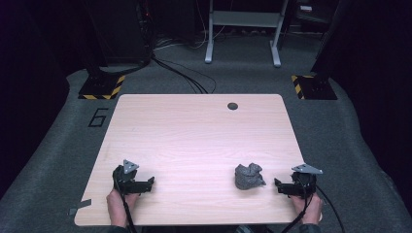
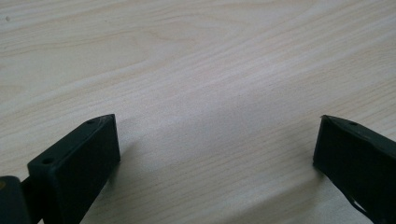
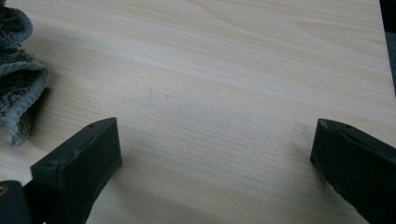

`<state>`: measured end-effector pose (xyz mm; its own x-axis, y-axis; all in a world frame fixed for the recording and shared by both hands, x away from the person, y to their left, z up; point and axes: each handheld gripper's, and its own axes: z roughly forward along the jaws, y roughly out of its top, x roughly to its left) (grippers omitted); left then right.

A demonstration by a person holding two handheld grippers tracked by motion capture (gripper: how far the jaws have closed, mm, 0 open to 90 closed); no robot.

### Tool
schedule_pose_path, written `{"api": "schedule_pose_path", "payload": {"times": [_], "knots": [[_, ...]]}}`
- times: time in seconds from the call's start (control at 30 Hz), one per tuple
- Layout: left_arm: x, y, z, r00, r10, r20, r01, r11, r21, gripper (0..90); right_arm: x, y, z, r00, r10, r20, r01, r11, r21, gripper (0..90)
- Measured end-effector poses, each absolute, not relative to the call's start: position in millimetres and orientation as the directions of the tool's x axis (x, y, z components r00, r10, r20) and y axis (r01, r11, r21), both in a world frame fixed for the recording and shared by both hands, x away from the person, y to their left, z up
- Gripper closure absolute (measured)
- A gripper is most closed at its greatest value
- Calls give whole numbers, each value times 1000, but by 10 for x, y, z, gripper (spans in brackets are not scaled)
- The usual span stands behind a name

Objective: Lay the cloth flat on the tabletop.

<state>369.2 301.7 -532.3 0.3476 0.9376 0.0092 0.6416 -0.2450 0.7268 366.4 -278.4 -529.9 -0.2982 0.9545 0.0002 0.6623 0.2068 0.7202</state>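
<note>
- Two grippers are resting low at the near edge of the table (image 1: 194, 131); we are reading this as a waiting posture, a judgement only.
- We are seeing the left gripper (image 2: 215, 149) with jaws spread wide over bare wood, grasping nothing.
- We are seeing the right gripper (image 3: 215, 149) likewise released; the crumpled grey cloth (image 1: 249, 176) is lying just beside it, toward the table's middle, apart from the jaws.
- We are noting ample open tabletop beyond the cloth, up to the small dark hole (image 1: 232, 106) near the far edge; the right table edge is sitting close by the right gripper.
</note>
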Motion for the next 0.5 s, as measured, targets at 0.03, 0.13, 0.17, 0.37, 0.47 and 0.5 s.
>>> {"api": "schedule_pose_path", "payload": {"times": [0.03, 0.13, 0.17, 0.37, 0.47, 0.5], "knots": [[3692, 3019, -5321, 350, 937, 8, 644, -247, 725, 3, 3664, -2784, -5299, -298, 955, 0, 663, 207, 720, 15], [3692, 3019, -5322, 350, 937, 8, 643, -246, 726, 4, 3665, -2789, -5296, -299, 954, -1, 662, 208, 720, 21], [3692, 3019, -5322, 350, 937, 8, 643, -246, 726, 3, 3665, -2789, -5296, -299, 954, -1, 662, 208, 720, 21], [3692, 3017, -5324, 347, 938, 9, 642, -244, 727, 2, 3660, -2794, -5293, -306, 952, 2, 660, 210, 722, 39], [3692, 3021, -5320, 351, 937, 7, 644, -247, 724, 3, 3665, -2794, -5290, -306, 952, 2, 661, 211, 720, 40], [3692, 3021, -5320, 351, 937, 7, 644, -247, 724, 3, 3665, -2794, -5290, -306, 952, 2, 661, 211, 720, 40]]}}
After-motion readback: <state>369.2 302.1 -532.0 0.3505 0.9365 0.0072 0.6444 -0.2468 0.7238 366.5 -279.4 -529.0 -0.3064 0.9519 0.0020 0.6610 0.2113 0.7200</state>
